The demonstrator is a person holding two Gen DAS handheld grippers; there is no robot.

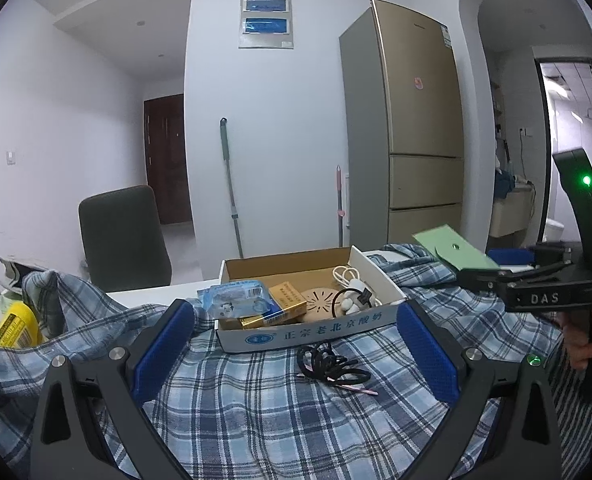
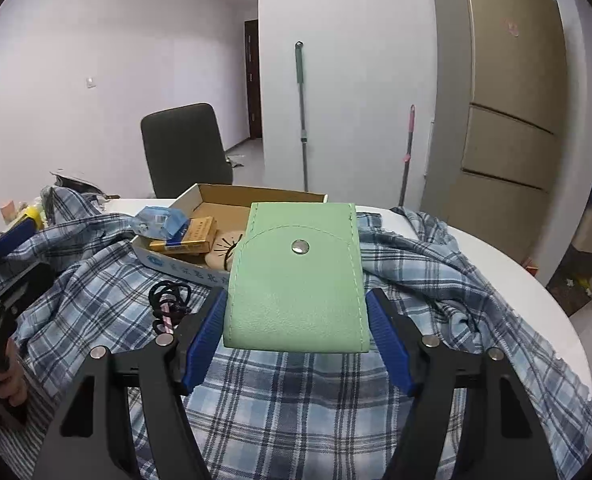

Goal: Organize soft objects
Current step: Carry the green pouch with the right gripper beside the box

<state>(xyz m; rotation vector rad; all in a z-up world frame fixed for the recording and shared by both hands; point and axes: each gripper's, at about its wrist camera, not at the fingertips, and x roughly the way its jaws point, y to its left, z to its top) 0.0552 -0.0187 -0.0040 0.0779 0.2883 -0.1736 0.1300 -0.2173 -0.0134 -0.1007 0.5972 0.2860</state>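
Here, the scene is set out line by line.

Surface: a white round-edged table (image 2: 508,256) is draped with a rumpled blue-and-white plaid cloth (image 2: 296,400).

Room: pale walls are seen, with a tall gold-coloured refrigerator (image 1: 420,120), a dark padded chair (image 1: 123,236) and a green-handled mop (image 1: 229,184) leaned on the wall.

Task's thing: a pale green leatherette pouch with a round metal snap (image 2: 296,276) is held flat above the cloth, just in front of the box.

Right gripper (image 2: 296,332): closed narrow on the pouch's two side edges by its blue ribbed pads (image 2: 388,344).

Left gripper (image 1: 291,344): spread wide, nothing between the pads, hovering over the cloth.

Box: a shallow open cardboard box with a white printed wall (image 1: 296,332) is set on the cloth; a gold packet, a blue plastic wrapper, a tan perforated disc and white cable are held in it.

Textures: stitched seams are seen on the pouch; a tangled black cord (image 1: 328,364) lies on the cloth before the box.
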